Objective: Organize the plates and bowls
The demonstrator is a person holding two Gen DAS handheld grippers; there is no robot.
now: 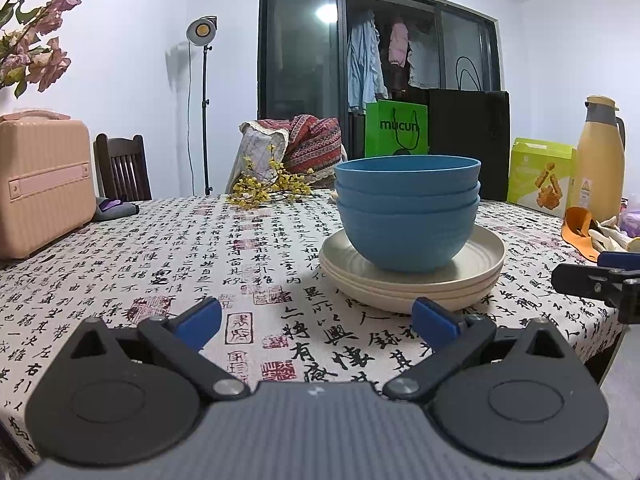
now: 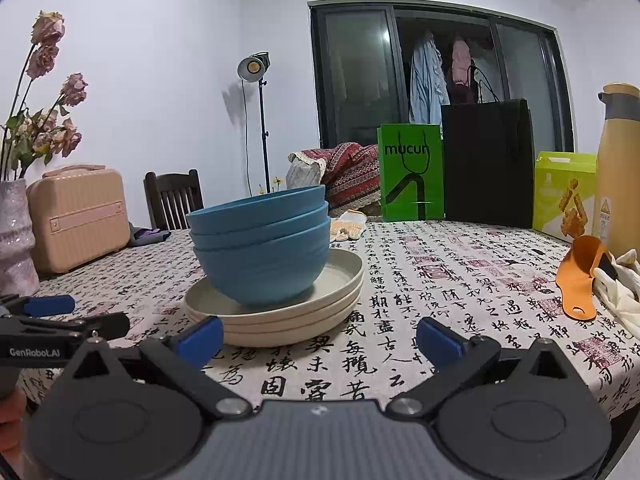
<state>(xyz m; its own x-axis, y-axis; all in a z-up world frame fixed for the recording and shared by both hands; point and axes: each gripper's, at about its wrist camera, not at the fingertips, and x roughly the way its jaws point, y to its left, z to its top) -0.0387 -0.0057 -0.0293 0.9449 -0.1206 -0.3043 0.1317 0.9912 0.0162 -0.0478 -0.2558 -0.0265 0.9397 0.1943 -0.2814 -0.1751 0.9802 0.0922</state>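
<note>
Three nested blue bowls (image 1: 407, 208) (image 2: 262, 244) stand on a stack of three cream plates (image 1: 412, 280) (image 2: 280, 312) on the calligraphy-print tablecloth (image 1: 200, 248) (image 2: 460, 280). My left gripper (image 1: 316, 320) is open just short of the plates, which lie ahead and a little right; nothing is between its blue pads. My right gripper (image 2: 320, 338) is open too, with the stack ahead to its left and its left pad close to the lowest plate's rim. Each gripper shows at the edge of the other's view: right gripper (image 1: 600, 276), left gripper (image 2: 48, 320).
A pink case (image 1: 44, 184) (image 2: 80, 216) and a vase of dried flowers (image 2: 16, 236) stand left. A green bag (image 1: 396, 128) (image 2: 412, 172), black bag (image 2: 488, 164), snack box (image 1: 540, 176), yellow thermos (image 1: 600, 156), orange item (image 2: 580, 276) and gloves (image 2: 348, 224) line the back and right.
</note>
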